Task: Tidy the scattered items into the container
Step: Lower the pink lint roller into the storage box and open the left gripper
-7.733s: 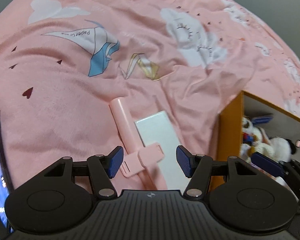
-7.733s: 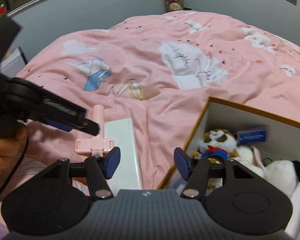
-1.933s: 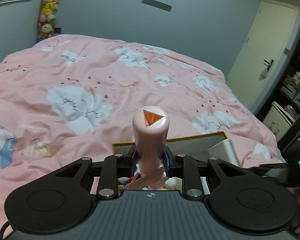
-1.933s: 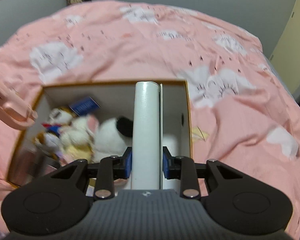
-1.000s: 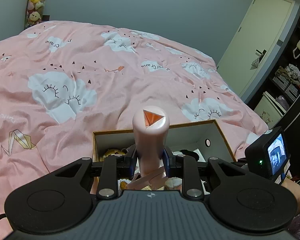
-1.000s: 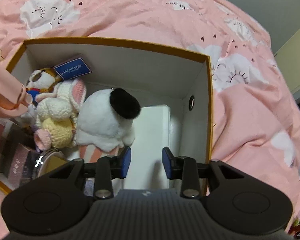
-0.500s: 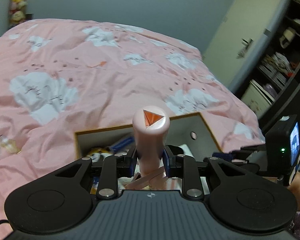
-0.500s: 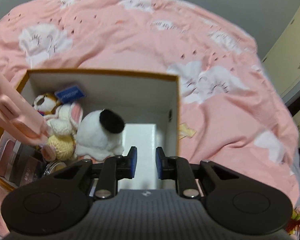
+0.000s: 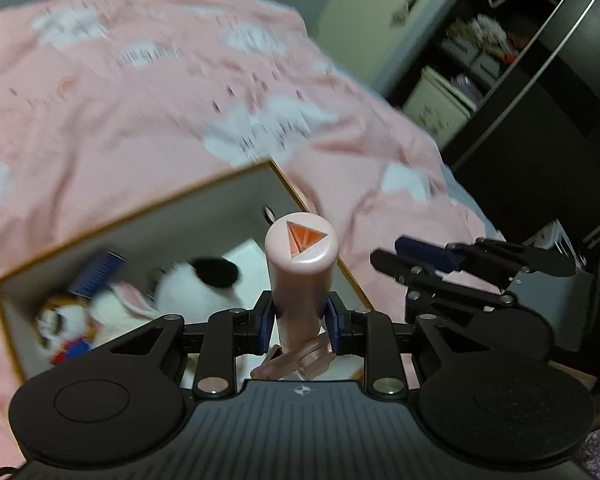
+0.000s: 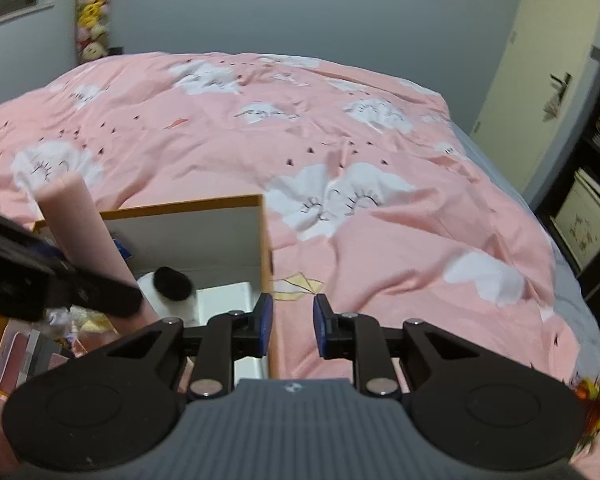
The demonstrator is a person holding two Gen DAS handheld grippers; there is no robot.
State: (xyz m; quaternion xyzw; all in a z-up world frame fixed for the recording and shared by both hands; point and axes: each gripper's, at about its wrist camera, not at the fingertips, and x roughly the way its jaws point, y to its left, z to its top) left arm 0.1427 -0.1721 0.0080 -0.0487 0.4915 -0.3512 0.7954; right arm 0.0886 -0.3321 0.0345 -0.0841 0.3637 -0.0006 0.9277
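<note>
At the bottom centre of the left wrist view, the left gripper point(image 9: 299, 328) has its jaws clamped on the lower part of a pink tube point(image 9: 300, 276), which stands up between the blue pads with its capped end (an orange triangle on it) toward the camera, over the right side of the open box point(image 9: 140, 216). In the right wrist view the right gripper point(image 10: 293, 326) holds nothing; its jaws are narrow and opening a little, with only the box's right wall and pink bedspread point(image 10: 380, 240) beyond them. The white slab point(image 10: 224, 300) lies inside the box beside the soft toys point(image 9: 204, 284). A second ago the slab sat just ahead of the right jaws; the box now fills only the lower left of that frame. The tube is gripped as before.
</note>
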